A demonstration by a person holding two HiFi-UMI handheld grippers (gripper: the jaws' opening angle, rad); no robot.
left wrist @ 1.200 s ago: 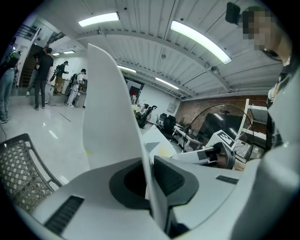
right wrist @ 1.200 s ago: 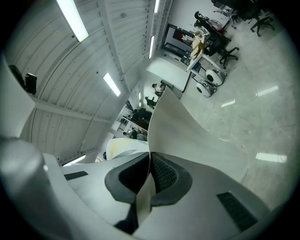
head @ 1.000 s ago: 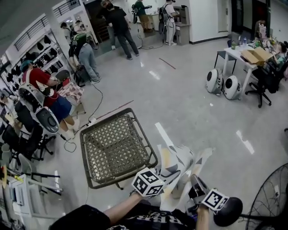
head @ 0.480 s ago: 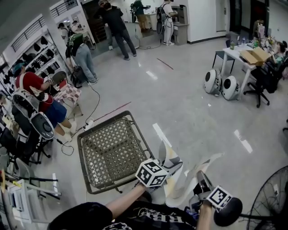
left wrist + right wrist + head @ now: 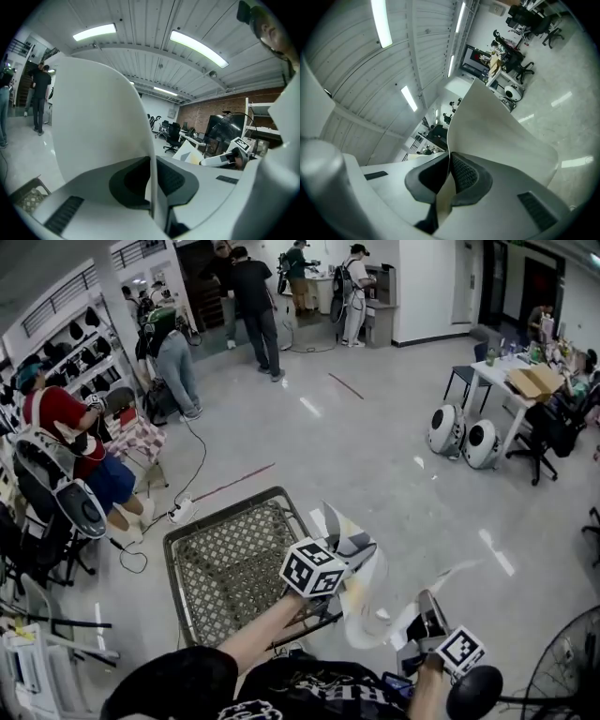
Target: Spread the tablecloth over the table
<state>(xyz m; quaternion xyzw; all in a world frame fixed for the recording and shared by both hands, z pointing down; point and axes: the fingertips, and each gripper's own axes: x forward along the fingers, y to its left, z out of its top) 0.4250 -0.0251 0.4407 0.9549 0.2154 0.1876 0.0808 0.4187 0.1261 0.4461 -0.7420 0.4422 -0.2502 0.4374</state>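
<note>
Holding the tablecloth [image 5: 367, 592] in the air, you have both tools clamped on it. The left tool [image 5: 151, 190] has its jaws pressed together on one thin edge of the white sheet, and the right tool [image 5: 446, 180] pinches another edge the same way. In the head view the cloth hangs crumpled between them, just off the near right corner of the wicker-topped bench [image 5: 225, 514]. Your left tool sits over that corner; your right one is well beyond the right edge. The cloth appears not to touch the bench top.
</note>
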